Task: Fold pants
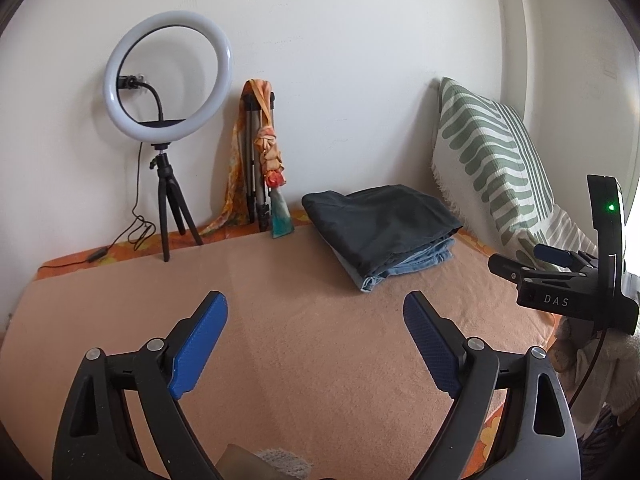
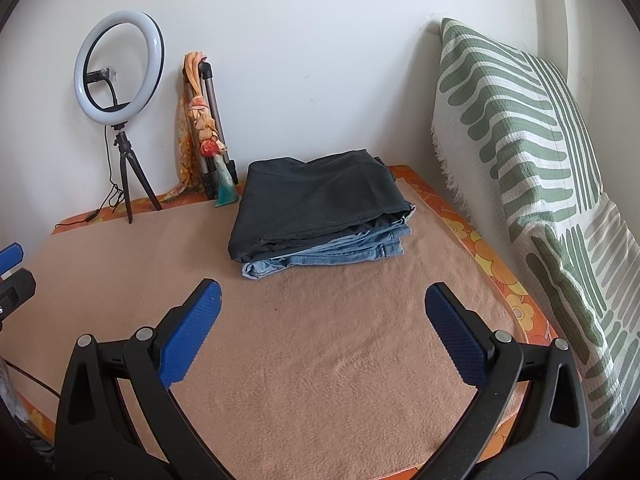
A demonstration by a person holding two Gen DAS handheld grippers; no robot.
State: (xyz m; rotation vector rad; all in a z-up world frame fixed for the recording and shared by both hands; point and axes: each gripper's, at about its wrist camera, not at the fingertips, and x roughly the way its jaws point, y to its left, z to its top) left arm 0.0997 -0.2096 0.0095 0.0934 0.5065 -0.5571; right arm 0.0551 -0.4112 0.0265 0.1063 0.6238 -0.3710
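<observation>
Right wrist view shows me the biggest thing first: the peach blanket (image 2: 320,360) spread under both sets of fingers, bare between them. Beyond my right gripper (image 2: 322,300), straight ahead of its tips and well apart from them, sits the stack of pants (image 2: 320,208): a dark pair folded on top, blue jeans (image 2: 340,254) beneath, both already squared up. The striped pillow (image 2: 520,140) leans outside the right finger. Off past the left finger stand the ring light (image 2: 119,66) and a folded tripod (image 2: 214,128) wrapped in a scarf.

My right gripper's fingers are spread wide with nothing between them. In the left wrist view my left gripper (image 1: 316,308) is likewise wide apart and holding nothing; the stack lies ahead and slightly outside its right finger.

I judge the folding looks done or nearly so. The risk from here: if I reach in and catch only the top dark layer, it could slide off the jeans and undo the fold. Swinging wide toward the left could also snag the light's cable (image 1: 136,228).
</observation>
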